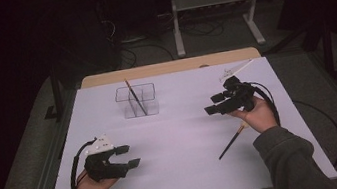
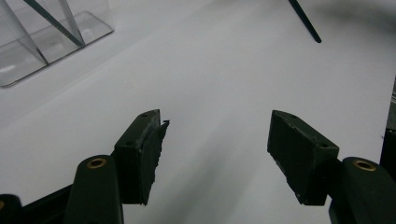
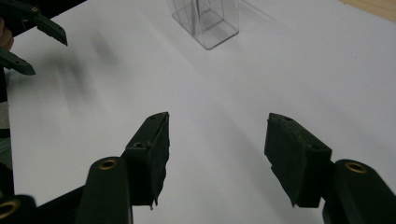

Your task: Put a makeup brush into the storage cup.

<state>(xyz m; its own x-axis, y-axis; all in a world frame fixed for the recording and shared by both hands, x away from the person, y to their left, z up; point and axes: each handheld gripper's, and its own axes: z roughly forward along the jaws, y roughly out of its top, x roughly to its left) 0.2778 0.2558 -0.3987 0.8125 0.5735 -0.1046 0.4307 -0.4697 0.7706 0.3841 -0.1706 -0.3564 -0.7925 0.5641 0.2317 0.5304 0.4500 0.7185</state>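
A thin dark stick (image 1: 233, 141) lies flat on the white table (image 1: 182, 163), just below the right claw (image 1: 214, 104). It looks light, stiff and slippery, best pinched at its middle. Its top end is hidden by the hand. Both claws, the left claw (image 1: 129, 156) too, are spread wide with nothing in them.
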